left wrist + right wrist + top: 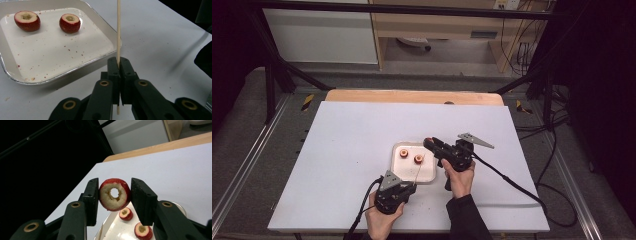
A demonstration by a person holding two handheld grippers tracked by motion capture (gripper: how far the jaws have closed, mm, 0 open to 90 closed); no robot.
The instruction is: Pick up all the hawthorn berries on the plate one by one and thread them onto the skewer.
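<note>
A thin wooden skewer point(118, 30) stands upright, pinched between the shut jaws of my left gripper point(119, 63). From above, the left gripper point(412, 186) sits at the near edge of a white tray point(431, 175) and the skewer point(419, 169) slants over it. Two red cored fruit halves point(27, 20) point(70, 23) lie cut side up in the tray point(62, 72). My right gripper point(114, 185) is shut on a third cored red fruit point(108, 200), whose hole faces the camera. It hangs above the tray's far right corner point(428, 140).
The tray rests mid-table on a white board point(352, 150), with a wooden strip point(412, 96) along the far edge. Red crumbs speckle the tray floor. Cables trail from both grippers over the near right side. Dark frame posts stand at the back corners.
</note>
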